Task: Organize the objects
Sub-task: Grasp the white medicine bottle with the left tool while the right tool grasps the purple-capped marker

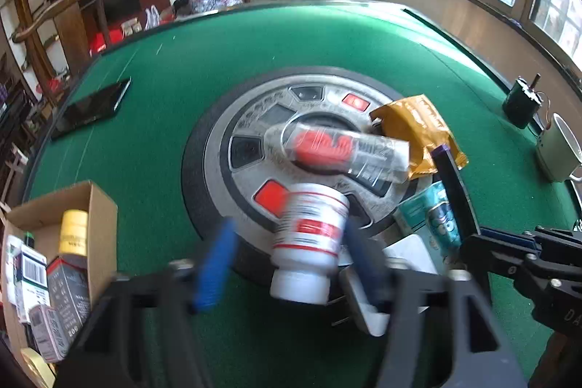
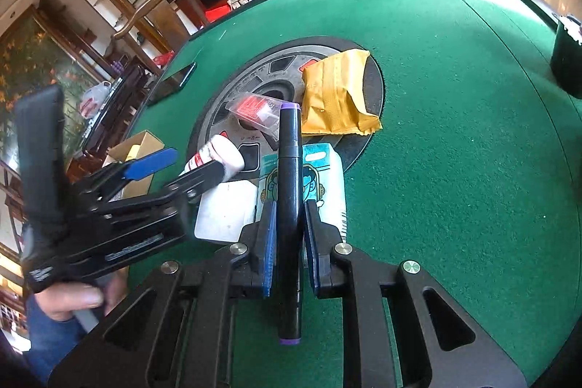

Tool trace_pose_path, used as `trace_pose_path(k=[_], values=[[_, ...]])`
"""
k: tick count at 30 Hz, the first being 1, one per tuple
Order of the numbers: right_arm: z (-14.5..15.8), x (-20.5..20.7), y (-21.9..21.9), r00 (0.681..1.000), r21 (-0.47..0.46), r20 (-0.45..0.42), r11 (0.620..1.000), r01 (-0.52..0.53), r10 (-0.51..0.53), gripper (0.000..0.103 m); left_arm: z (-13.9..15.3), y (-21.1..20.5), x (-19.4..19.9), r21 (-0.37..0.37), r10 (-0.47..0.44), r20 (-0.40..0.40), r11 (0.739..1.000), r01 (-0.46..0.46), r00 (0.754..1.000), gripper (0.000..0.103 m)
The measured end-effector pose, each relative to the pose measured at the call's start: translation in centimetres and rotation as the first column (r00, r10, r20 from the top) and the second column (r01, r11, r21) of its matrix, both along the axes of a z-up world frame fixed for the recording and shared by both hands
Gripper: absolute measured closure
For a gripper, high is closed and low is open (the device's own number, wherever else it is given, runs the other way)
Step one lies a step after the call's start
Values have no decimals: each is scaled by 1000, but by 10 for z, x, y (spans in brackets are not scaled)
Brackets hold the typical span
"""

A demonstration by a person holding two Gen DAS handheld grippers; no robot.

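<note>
Right gripper (image 2: 287, 242) is clamped on a black marker (image 2: 289, 170) standing along its fingers. Left gripper (image 1: 287, 264) stands partly open around a white bottle (image 1: 309, 242); contact unclear through blur.

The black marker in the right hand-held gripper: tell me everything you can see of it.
The marker is a long black barrel, plastic by its look, with a purple band at each end. It is clamped mid-length between the blue pads of the right hand-held gripper, pointing away from the camera, above a teal-and-white packet on the green table.
</note>
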State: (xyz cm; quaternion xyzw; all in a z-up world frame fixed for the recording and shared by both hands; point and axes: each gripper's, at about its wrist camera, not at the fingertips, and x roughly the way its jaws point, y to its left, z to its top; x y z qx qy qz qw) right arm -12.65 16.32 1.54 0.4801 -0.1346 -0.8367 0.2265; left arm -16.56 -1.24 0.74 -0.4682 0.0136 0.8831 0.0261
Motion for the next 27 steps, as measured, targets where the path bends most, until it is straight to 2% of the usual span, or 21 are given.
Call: trace_pose_path(k=[1, 5, 8, 16, 27], values=[[-1, 0, -1, 1000, -1, 1, 1000, -2, 2, 89, -5, -3, 1, -10, 13, 21, 1000, -12, 1000, 68], [0, 2, 4, 1000, 3, -1, 1000, -4, 4, 89, -6, -12, 21, 4, 41, 10, 999, -41, 999, 68], [0, 2, 4, 1000, 7, -3, 1000, -7, 7, 89, -6, -18, 43, 63, 54, 16, 996, -55, 998, 68], [3, 7, 0, 1000, -2, -25, 1000, -13, 13, 89, 10, -15, 80, 113, 43, -112, 993, -30, 993, 68], [4, 9, -2, 999, -83, -20, 996, -33, 31, 89, 34, -11, 89, 185, 4, -177, 982, 30, 984, 68]])
